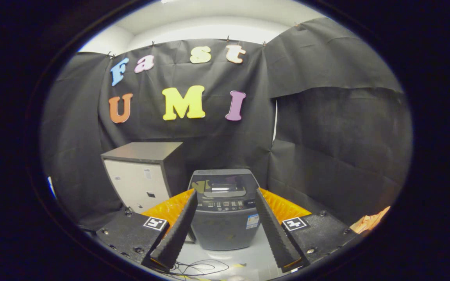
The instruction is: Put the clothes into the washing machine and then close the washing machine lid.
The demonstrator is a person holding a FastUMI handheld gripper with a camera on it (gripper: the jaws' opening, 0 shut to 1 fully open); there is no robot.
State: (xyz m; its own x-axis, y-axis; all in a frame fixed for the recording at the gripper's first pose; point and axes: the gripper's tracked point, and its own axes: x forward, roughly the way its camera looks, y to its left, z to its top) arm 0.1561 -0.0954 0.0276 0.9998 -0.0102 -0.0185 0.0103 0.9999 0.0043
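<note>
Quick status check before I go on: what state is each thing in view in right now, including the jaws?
Washing machine: upright on the floor beyond the jaws, lid down.
Gripper: jaws spread wide, holding nothing, the machine seen between them.
Cabinet: beside the machine, door shut.
Cables: loose on the floor ahead of the machine.
Orange cloth: crumpled off to the side, partly in view; cannot tell what it is.

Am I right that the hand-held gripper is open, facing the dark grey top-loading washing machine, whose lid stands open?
Not quite. In the gripper view, the dark grey top-loading washing machine has its lid down, not open. The hand-held gripper is indeed open, fingers spread either side of the machine beyond them.
</note>
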